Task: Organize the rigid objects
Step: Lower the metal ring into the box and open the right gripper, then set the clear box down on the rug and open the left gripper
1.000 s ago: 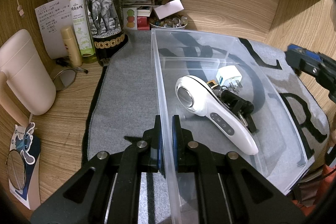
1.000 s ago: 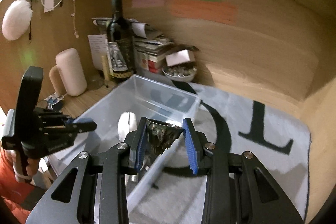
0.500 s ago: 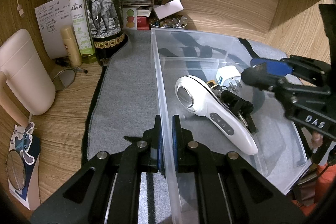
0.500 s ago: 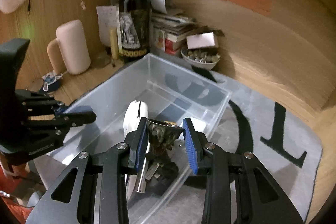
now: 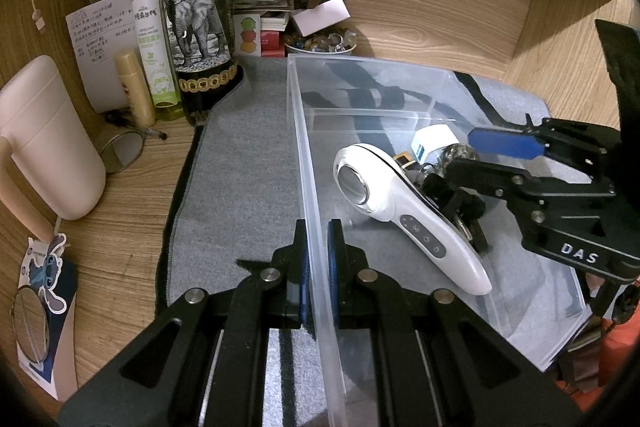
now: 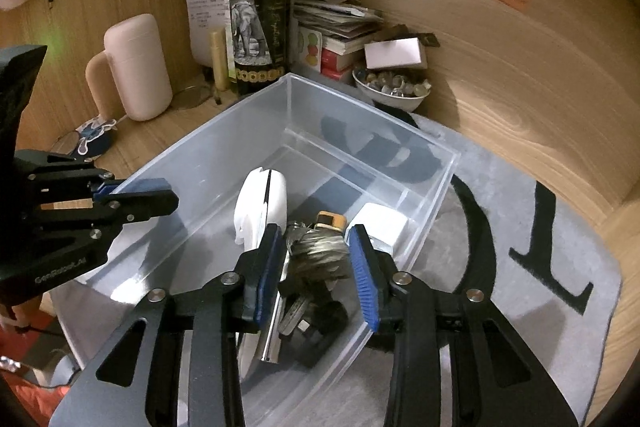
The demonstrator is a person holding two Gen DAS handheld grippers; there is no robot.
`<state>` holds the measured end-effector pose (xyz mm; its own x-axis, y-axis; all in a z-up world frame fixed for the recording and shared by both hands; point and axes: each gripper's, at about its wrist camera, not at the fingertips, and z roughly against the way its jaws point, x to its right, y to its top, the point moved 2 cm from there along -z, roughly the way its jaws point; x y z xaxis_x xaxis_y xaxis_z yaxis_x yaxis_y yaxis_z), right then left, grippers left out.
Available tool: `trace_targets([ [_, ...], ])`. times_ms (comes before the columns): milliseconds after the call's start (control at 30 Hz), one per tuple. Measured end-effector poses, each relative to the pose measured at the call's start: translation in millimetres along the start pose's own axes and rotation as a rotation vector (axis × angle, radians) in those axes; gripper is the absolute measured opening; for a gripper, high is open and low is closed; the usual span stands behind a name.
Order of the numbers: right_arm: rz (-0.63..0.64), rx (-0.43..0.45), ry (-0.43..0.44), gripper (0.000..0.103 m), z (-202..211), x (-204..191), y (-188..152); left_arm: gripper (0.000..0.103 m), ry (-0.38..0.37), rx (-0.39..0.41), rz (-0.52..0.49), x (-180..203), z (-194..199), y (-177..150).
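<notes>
My left gripper is shut on the near wall of the clear plastic bin. In the bin lie a white handheld device, a white plug adapter and dark keys. My right gripper hangs inside the bin above these, and its jaws are opening. A small dark mottled object sits blurred between the blue pads, with a gap on either side. The left wrist view has the right gripper coming in from the right. In the right wrist view the left gripper clamps the bin's left wall.
The bin stands on a grey mat on a wooden desk. Behind it are a wine bottle, a spray bottle, a bowl of stones and stacked books. A pale pink mug and round mirrors lie to the left.
The right gripper came down into the bin over the items there. Its jaws have spread and the dark object has come loose from the pads. The left gripper kept still.
</notes>
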<state>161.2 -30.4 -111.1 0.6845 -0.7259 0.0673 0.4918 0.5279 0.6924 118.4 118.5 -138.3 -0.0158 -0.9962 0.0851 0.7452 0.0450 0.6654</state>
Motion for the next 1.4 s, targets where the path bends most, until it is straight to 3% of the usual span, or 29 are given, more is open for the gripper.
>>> trace_targets([
  [300, -0.030, 0.082, -0.032, 0.063, 30, 6, -1, 0.009, 0.020, -0.014, -0.010, 1, 0, 0],
  [367, -0.038, 0.094, -0.038, 0.064, 35, 8, -2, 0.012, 0.035, -0.009, -0.009, 1, 3, 0],
  [467, -0.054, 0.113, -0.044, 0.070, 46, 11, -4, 0.029, 0.054, 0.012, -0.004, -1, 11, 3],
  [533, -0.065, 0.140, -0.051, 0.080, 55, 12, -6, 0.051, 0.067, 0.034, -0.005, -2, 18, 6],
  [667, -0.078, 0.182, -0.071, 0.081, 74, 14, -9, 0.055, 0.082, 0.082, -0.017, 1, 35, 12],
  [767, -0.091, 0.214, -0.092, 0.085, 88, 15, -12, 0.063, 0.075, 0.124, -0.021, 7, 50, 16],
  [933, -0.119, 0.287, -0.138, 0.101, 117, 18, -22, 0.076, 0.055, 0.213, -0.037, 25, 78, 18],
  [1233, -0.169, 0.381, -0.208, 0.103, 158, 23, -45, 0.096, 0.011, 0.374, -0.063, 63, 122, 8],
  [1400, -0.192, 0.416, -0.241, 0.103, 174, 23, -57, 0.101, 0.002, 0.456, -0.055, 77, 138, -3],
])
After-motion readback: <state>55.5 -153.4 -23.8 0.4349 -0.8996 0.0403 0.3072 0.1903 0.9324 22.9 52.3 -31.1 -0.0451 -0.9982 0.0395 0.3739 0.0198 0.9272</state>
